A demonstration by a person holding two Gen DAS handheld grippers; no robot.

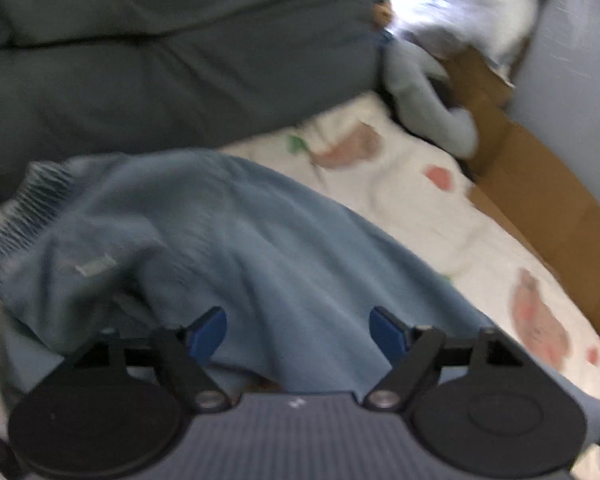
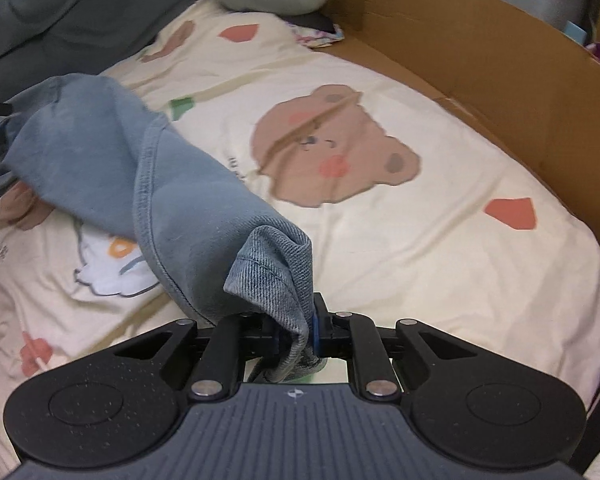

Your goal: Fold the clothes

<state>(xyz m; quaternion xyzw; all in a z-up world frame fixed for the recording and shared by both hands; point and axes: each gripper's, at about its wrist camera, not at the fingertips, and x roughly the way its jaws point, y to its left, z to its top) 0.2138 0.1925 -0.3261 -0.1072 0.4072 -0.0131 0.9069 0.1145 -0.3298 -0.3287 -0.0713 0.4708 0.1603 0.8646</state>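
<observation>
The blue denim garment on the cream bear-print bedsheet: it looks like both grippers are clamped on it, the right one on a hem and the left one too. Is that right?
Not quite. The right gripper is shut on a hem of the blue denim garment, which trails over the cream bear-print bedsheet. But the left wrist view shows the left gripper open, its blue pads apart above the cloth, gripping nothing.

The left wrist view is smeared with blur, so the small pale tag [image 1: 96, 267] on the blue garment [image 1: 228, 240] cannot be read, and the white heap [image 1: 472, 0] at the far right cannot be made out. In the right wrist view the garment's [image 2: 172, 184] near corner runs between the right gripper's fingers [image 2: 318, 326] and hides the left one. Its far end is cut off at the left edge.
</observation>
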